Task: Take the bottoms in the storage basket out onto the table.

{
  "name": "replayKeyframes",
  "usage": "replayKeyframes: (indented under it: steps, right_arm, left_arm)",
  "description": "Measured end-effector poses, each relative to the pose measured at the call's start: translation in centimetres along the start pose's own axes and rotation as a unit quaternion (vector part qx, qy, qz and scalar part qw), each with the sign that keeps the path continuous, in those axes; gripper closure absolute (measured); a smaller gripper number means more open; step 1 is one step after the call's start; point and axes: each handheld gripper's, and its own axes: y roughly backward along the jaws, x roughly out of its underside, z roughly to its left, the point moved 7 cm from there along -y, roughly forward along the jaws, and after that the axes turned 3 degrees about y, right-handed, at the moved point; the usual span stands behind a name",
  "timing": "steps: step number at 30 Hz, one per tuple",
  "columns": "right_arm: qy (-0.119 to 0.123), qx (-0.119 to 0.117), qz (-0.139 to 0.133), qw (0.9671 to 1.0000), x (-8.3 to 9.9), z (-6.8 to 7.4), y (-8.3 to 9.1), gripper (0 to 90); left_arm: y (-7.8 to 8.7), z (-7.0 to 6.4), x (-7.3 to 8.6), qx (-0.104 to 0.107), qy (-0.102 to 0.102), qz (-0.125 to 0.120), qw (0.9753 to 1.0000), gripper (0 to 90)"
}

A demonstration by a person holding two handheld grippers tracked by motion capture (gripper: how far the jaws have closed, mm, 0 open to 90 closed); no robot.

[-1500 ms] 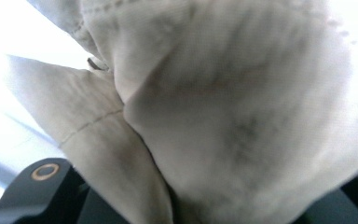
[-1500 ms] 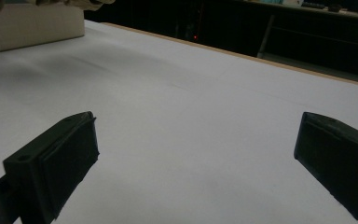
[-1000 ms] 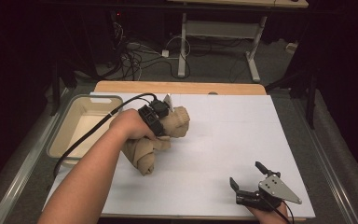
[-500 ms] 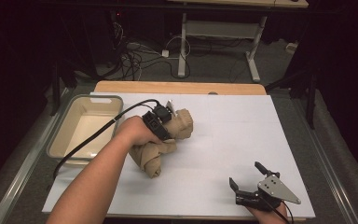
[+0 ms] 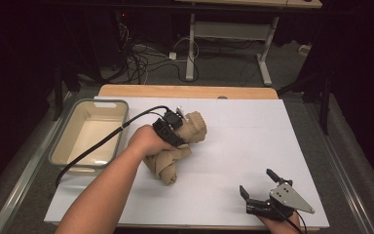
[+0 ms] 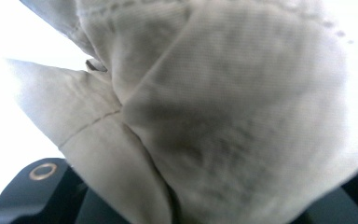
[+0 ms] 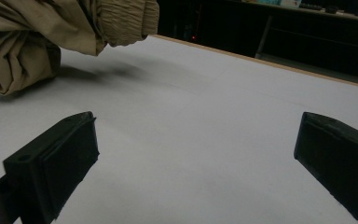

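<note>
A bunched tan garment (image 5: 164, 166) lies on the white table sheet (image 5: 253, 131), left of centre. My left gripper (image 5: 179, 127) is shut on its upper part, where a ribbed cuff (image 5: 196, 123) sticks out to the right. In the left gripper view the pale fabric (image 6: 223, 116) presses right up to the camera between the two jaw bases. My right gripper (image 5: 256, 181) rests near the front right edge, open and holding nothing. In its own view my right gripper (image 7: 198, 140) shows wide-apart jaws over bare sheet, with the garment (image 7: 37, 32) at the upper left.
A beige tub (image 5: 61, 146) with a grey rim stands at the table's left edge, nothing in it. The left gripper's cable (image 5: 102, 144) trails across the tub's corner. A wooden strip (image 5: 190, 91) borders the far edge. Desk legs and cables stand on the dark floor beyond.
The left hand has dragged the garment a little to the right and toward the near side. The right gripper has stayed put, still open.
</note>
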Motion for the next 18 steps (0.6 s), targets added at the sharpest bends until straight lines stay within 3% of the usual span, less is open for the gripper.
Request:
replayKeyframes:
  steps: [11, 18]
  right_arm:
    - [-0.001, 0.000, -0.002, 1.0000, 0.0, 0.0, 0.1, 0.5]
    - [0.000, -0.001, -0.003, 1.0000, -0.1, 0.1, 0.0, 0.5]
  left_arm:
    - [-1.0, -0.3, -0.9, 0.002, 0.010, -0.043, 0.9990, 63.9]
    - [-1.3, 0.2, -1.8, -0.015, 0.033, -0.087, 0.9955, 62.9]
